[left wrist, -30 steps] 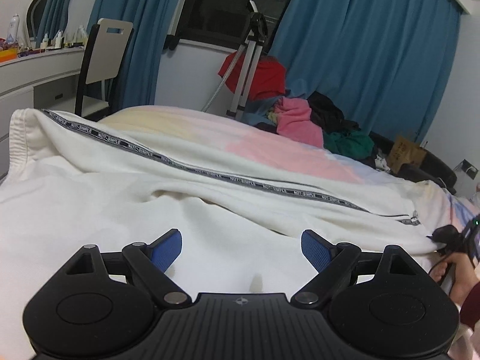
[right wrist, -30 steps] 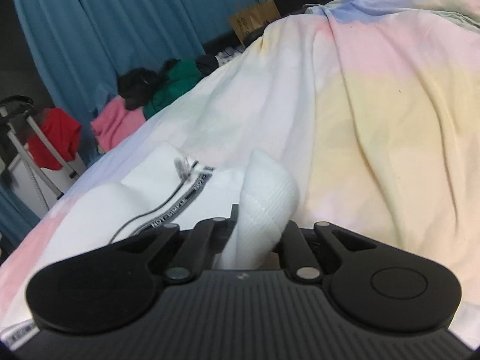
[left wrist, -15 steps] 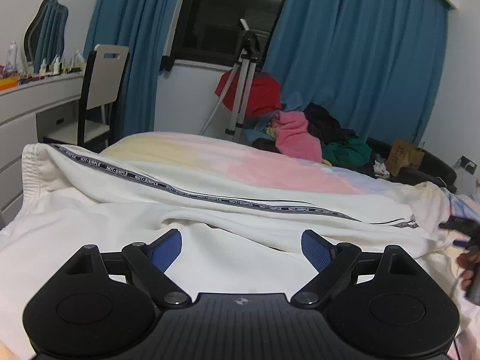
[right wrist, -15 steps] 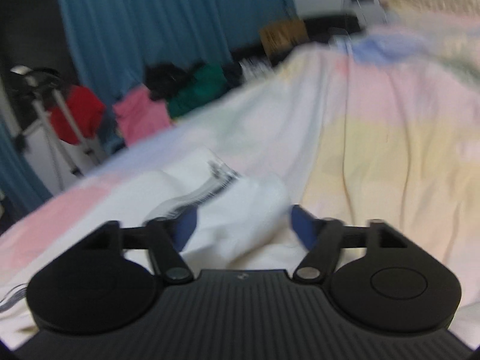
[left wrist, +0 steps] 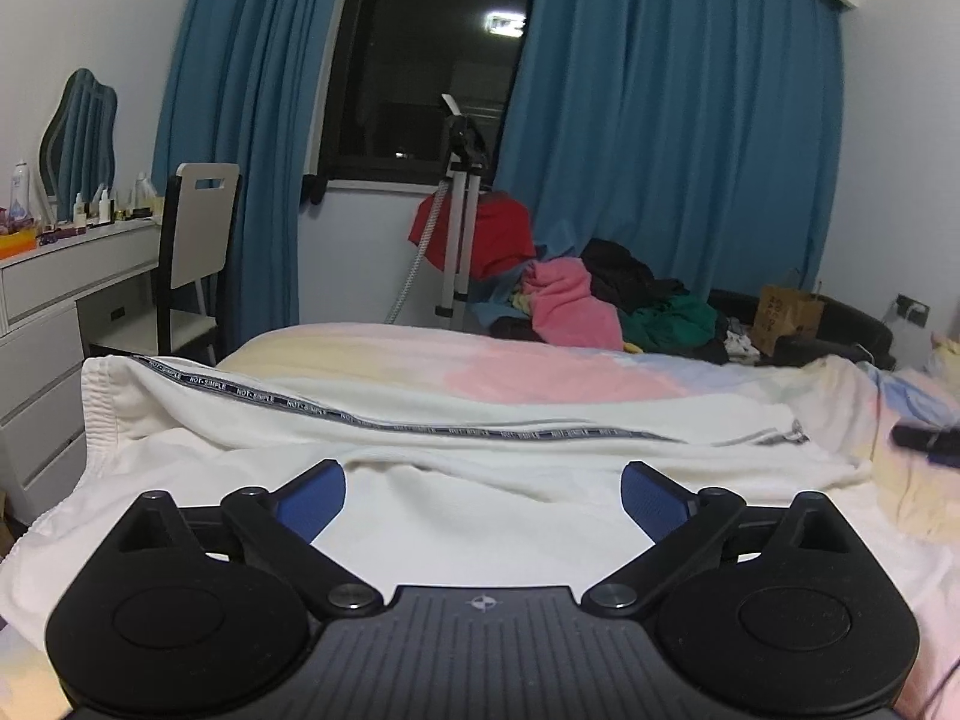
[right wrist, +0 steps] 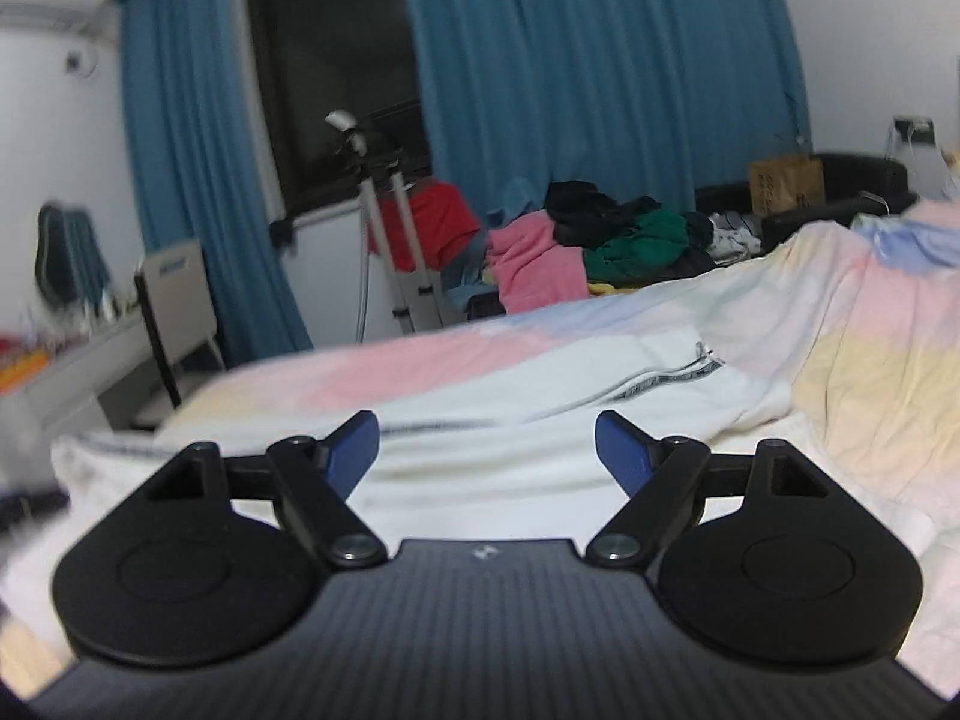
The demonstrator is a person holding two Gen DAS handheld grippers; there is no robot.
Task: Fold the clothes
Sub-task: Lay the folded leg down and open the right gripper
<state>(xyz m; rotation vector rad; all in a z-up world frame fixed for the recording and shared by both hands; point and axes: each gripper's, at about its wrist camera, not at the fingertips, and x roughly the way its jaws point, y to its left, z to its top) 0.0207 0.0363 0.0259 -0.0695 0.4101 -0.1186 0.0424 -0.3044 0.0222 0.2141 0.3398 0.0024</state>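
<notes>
White trousers (left wrist: 456,420) with a dark lettered side stripe lie stretched across the pastel bedspread (left wrist: 540,366), waistband at the left and leg end at the right. They also show in the right wrist view (right wrist: 540,414). My left gripper (left wrist: 483,495) is open and empty, held just above the near white cloth. My right gripper (right wrist: 486,447) is open and empty, raised above the trousers. The right gripper's tip (left wrist: 927,441) shows blurred at the right edge of the left wrist view.
A heap of pink, green, black and red clothes (left wrist: 600,300) lies beyond the bed's far side beside a tripod (left wrist: 459,228). A white dresser (left wrist: 54,300) and chair (left wrist: 192,252) stand at the left. Blue curtains hang behind.
My right gripper opened and let go of the white trouser leg end, then lifted and swung left to face across the bed. My left gripper, still open, rose and tilted up.
</notes>
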